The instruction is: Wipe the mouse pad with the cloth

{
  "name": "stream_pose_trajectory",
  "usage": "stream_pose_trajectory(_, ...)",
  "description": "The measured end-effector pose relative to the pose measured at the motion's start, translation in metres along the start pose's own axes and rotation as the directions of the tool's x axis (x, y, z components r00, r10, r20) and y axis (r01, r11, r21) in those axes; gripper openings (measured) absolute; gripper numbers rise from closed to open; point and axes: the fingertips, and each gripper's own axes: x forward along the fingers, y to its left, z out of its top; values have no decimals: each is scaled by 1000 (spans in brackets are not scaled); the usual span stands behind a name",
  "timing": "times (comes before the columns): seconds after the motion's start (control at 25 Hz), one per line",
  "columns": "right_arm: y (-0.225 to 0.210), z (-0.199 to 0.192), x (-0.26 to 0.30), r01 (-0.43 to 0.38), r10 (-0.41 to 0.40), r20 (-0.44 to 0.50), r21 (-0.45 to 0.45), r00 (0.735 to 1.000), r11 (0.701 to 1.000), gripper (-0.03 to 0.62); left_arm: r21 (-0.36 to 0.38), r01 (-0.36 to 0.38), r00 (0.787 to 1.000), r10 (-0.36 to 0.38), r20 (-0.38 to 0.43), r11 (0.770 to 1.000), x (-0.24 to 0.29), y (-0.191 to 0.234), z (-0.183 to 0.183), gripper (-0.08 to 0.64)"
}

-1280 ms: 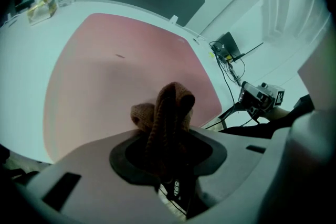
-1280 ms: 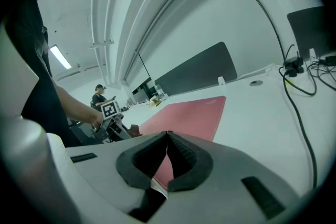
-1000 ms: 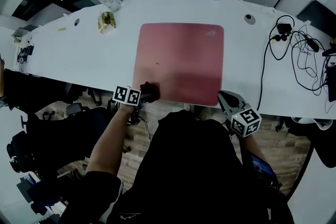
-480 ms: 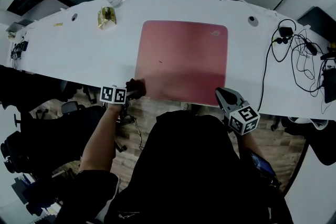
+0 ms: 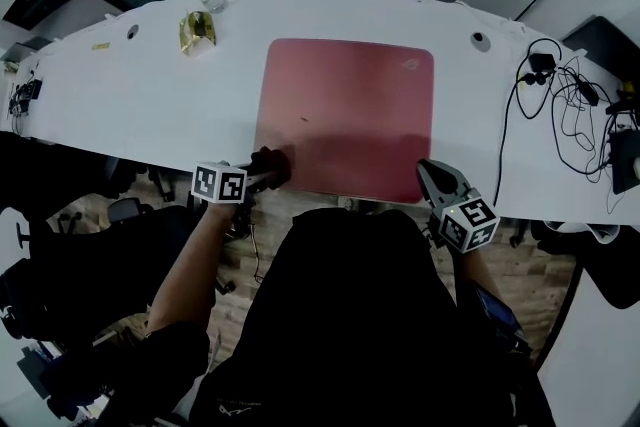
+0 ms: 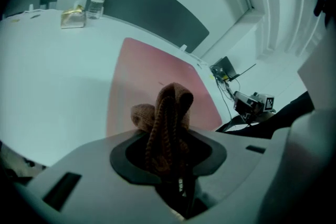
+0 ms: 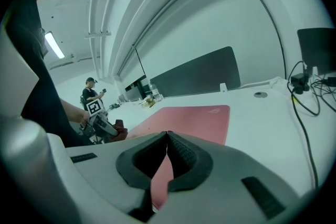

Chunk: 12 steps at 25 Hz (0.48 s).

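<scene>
Head view puts the left gripper (image 5: 268, 171), clamped on the brown cloth (image 6: 169, 107), at the mouse pad's (image 5: 345, 110) near left corner, so the pad lies forward and rightward. The right gripper (image 5: 430, 177), jaws together and empty, is at the pad's near right corner.

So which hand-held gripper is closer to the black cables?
Right. The right hand-held gripper is by the mouse pad's near right corner, toward the cables; the left hand-held gripper holds the cloth by the near left corner.

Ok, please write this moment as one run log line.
left tongs: shut on cloth, at mouse pad near-left corner | right tongs: shut, at near-right corner
</scene>
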Motion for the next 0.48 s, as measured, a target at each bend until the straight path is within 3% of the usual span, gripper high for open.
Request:
stream_pose_trajectory(0.16, -5, 6, -2, 34, -34, 15, 5, 999, 999, 26, 105, 139, 989, -134, -56, 985, 44, -61, 19, 136)
stream_pose_trajectory(0.32, -14, 4, -13, 85, -85, 14, 23, 996, 996, 26, 200, 266, 960, -240, -145, 943, 92, -121, 32, 136)
stream_pose_trajectory(0.48, -20, -1, -29, 143, -144, 22, 51, 989, 988, 26, 288, 323, 935, -257, -244, 902, 135, -167, 32, 137)
